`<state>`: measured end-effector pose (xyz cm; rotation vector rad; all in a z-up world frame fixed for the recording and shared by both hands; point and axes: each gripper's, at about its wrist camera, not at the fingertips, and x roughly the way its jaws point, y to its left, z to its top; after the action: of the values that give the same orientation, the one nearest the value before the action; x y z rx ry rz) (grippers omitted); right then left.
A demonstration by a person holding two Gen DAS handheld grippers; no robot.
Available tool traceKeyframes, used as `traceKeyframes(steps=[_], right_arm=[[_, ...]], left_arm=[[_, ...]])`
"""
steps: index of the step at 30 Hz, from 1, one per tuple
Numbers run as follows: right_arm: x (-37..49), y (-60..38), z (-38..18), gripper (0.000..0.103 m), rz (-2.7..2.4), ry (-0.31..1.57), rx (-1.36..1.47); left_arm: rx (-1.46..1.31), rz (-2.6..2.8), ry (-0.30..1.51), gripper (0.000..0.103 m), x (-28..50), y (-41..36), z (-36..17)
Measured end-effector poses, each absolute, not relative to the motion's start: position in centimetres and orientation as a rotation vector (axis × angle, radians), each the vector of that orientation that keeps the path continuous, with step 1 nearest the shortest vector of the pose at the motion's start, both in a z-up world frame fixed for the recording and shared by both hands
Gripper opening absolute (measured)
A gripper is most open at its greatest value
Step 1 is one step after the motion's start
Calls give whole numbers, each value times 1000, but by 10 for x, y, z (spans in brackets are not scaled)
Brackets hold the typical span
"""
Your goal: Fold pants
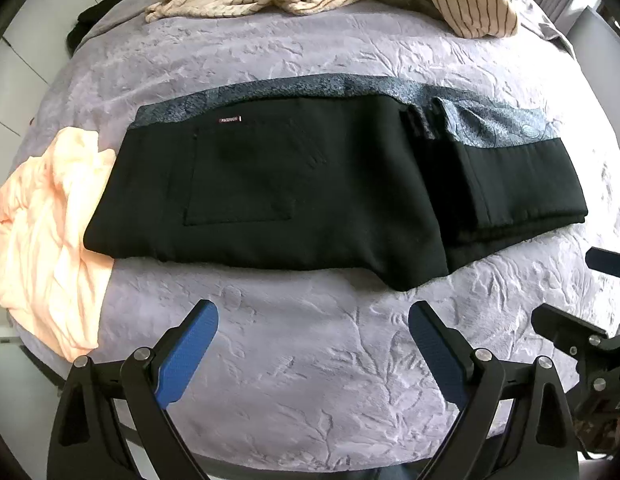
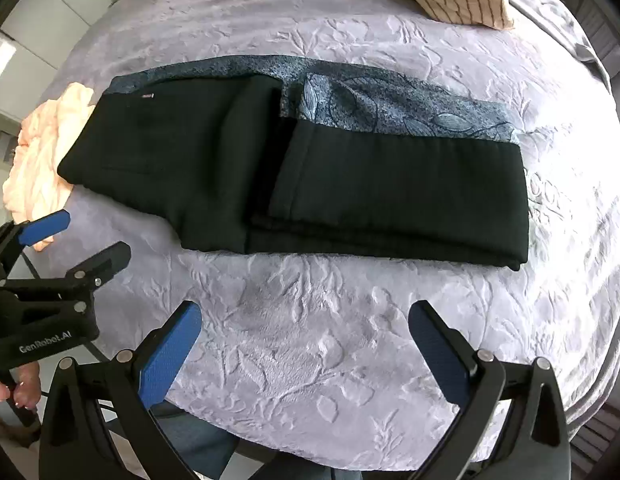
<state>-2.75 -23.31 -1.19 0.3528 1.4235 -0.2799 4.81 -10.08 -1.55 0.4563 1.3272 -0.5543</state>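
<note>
I have the left gripper (image 1: pixel 313 322) and right gripper (image 2: pixel 305 322) both spread apart and holding nothing, hovering over the lavender embossed bedspread (image 1: pixel 310 380). The black pants (image 2: pixel 294 184) lie folded across it beyond both grippers, blue floral lining showing along their far edge, a peach garment (image 1: pixel 50 240) touching their left end.

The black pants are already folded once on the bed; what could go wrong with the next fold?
1. The black pants lie on a patterned blue cloth; a gripper might pinch both.
2. The peach garment touches the waist end and could get dragged.
3. The stacked leg layers may slip apart if only the top one is grasped.
</note>
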Motion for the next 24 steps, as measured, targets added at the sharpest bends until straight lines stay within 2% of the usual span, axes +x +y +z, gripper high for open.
traceKeyframes(steps=[24], right_arm=[[-36,-213,-21,103,-417,1460,397]], left_arm=[[472,-642,1366,97,60,-94,-36]])
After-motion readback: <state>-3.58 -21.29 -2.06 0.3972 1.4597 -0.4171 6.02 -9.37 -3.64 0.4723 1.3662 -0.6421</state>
